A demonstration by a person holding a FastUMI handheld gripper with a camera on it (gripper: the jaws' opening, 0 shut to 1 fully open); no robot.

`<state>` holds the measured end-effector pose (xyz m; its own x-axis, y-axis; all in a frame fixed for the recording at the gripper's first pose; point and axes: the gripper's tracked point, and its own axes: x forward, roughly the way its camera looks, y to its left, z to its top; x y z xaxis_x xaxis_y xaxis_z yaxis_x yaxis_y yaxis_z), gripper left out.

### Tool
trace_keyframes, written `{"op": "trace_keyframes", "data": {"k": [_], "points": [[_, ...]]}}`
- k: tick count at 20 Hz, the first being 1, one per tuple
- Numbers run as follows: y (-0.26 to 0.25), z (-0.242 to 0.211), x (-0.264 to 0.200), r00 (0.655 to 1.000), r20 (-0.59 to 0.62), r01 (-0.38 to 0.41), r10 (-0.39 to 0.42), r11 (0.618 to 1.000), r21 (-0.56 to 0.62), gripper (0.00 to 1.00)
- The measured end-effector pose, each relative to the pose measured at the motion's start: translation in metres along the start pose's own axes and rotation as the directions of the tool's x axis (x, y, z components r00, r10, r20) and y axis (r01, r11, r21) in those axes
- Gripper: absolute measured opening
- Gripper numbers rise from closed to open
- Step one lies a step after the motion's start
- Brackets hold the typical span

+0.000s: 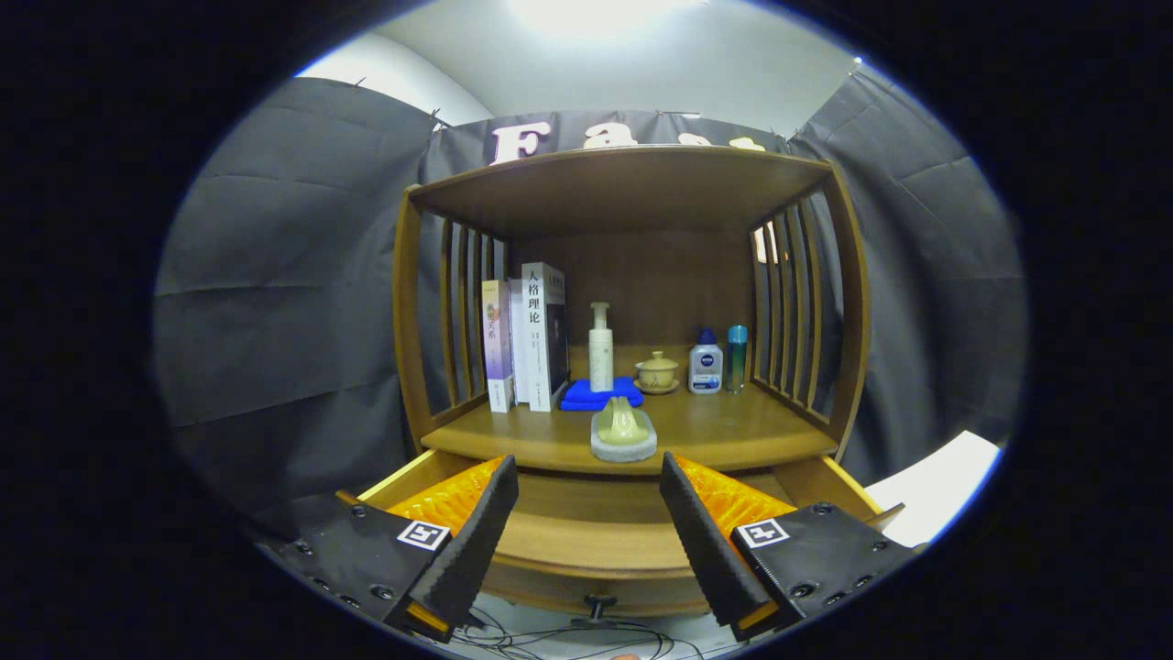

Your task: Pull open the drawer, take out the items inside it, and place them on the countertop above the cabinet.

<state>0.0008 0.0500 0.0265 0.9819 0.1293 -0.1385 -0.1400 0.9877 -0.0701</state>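
Fingers: spread wide apart, grasping nothing; gripper (588, 513) held in front of the cabinet, aimed at its open middle.
Left finger (467, 541): over the left part of the pulled-out drawer, tip near the front edge of the worktop.
Right finger (701, 541): over the right part of the drawer, tip also near the worktop edge.
Drawer (586, 541): pulled open below the worktop, wooden, curved front, small dark knob (600, 605) at the front centre; visible floor between the fingers bare wood.
Worktop (724, 431): wooden surface of the cabinet above the drawer, under a wooden top shelf, slatted sides left and right.
Soap dish (623, 433): pale grey tray with a greenish lump on it, on the worktop near its front edge, just beyond the gap between the fingers.
Blue cloth (596, 394): folded, behind the soap dish.
Pump bottle (601, 348): white, upright, standing at the back of the blue cloth.
Books (527, 339): upright in a row, left side of the worktop, against the slats.
Small lidded pot (657, 371): on a saucer, right of the pump bottle.
White bottle with blue cap (705, 362): upright, right of the pot.
Teal bottle (736, 357): upright, just beside the white bottle, near the right slats.
Cables (568, 637): loose on the floor beneath the drawer.
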Motion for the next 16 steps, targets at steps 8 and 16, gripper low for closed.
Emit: {"op": "trace_keyframes", "data": {"k": [8,16], "points": [[0.005,-0.049,-0.029,1.000,-0.011,-0.003,0.002,1.000,-0.022,0.98],[0.005,-0.097,-0.031,0.994,-0.105,0.006,-0.008,1.000,-0.020,0.98]]}}
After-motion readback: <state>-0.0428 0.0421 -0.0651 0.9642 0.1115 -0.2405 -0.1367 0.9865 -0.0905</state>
